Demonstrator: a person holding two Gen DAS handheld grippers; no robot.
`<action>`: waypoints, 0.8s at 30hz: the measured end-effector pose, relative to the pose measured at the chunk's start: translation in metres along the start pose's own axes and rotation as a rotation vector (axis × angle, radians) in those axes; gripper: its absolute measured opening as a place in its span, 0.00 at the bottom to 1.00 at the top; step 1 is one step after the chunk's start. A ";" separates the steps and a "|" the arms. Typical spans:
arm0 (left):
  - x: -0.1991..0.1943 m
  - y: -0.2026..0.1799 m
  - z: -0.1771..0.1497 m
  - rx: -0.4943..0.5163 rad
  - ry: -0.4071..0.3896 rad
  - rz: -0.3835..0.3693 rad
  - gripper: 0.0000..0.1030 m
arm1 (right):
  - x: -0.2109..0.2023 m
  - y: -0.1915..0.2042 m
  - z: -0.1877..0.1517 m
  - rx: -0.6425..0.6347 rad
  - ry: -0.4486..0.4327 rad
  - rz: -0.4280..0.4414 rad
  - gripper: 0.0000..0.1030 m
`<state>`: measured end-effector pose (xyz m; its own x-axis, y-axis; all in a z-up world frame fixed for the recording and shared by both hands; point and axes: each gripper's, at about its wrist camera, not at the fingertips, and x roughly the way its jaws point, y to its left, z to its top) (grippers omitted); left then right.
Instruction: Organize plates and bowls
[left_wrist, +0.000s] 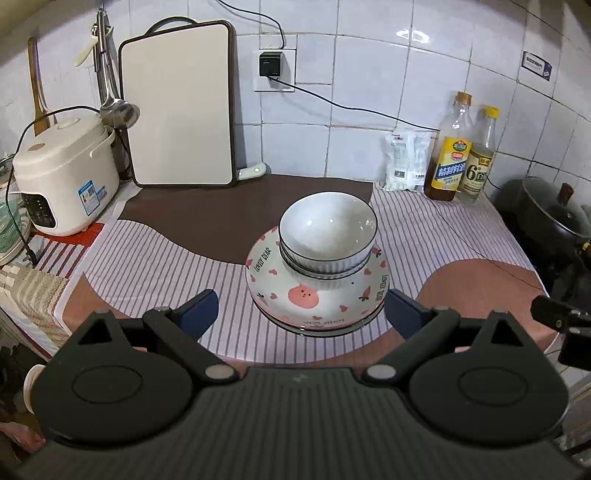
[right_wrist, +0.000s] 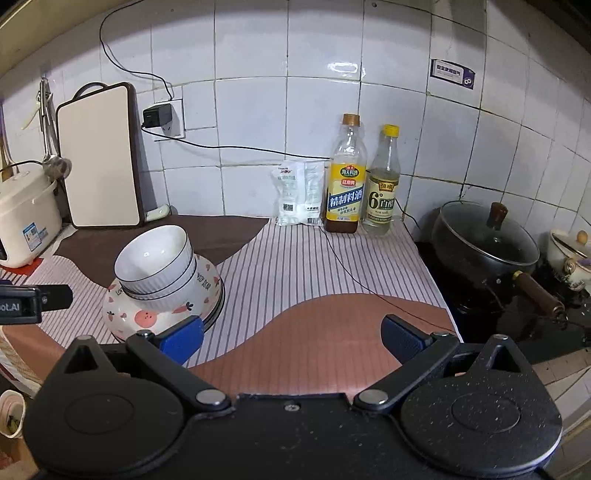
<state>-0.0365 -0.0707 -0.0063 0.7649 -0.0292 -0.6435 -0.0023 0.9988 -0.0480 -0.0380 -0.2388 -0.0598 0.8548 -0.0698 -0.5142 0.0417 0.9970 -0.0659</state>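
Two white ribbed bowls (left_wrist: 327, 229) sit nested on a pink bear-patterned dish (left_wrist: 314, 295), which rests on a dark-rimmed plate. The stack stands on the striped mat. My left gripper (left_wrist: 301, 306) is open just in front of the stack, a blue pad (left_wrist: 199, 312) on each side, touching nothing. In the right wrist view the same bowls (right_wrist: 155, 262) and bear dish (right_wrist: 147, 317) lie at the left. My right gripper (right_wrist: 291, 328) stands open over the mat to their right, its left pad (right_wrist: 183, 341) close to the dish rim, nothing between its fingers.
A rice cooker (left_wrist: 62, 173) and a cutting board (left_wrist: 177, 107) stand at the back left. A white packet (right_wrist: 299, 194) and two bottles (right_wrist: 345, 177) line the back wall. A lidded black pan (right_wrist: 484, 240) sits on the stove at the right. A thin cable (right_wrist: 354, 280) crosses the mat.
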 end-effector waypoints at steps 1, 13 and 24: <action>-0.001 0.000 0.000 0.000 0.002 -0.007 0.95 | -0.001 0.000 -0.001 0.001 0.001 0.002 1.00; 0.003 -0.004 -0.006 0.004 0.043 0.024 0.95 | -0.012 0.004 -0.012 -0.020 -0.013 -0.021 1.00; 0.005 -0.002 -0.015 0.020 0.064 0.030 0.95 | -0.018 0.003 -0.020 -0.027 -0.046 -0.042 1.00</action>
<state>-0.0418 -0.0735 -0.0207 0.7216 -0.0013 -0.6923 -0.0107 0.9999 -0.0131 -0.0634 -0.2352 -0.0685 0.8753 -0.1094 -0.4710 0.0645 0.9918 -0.1105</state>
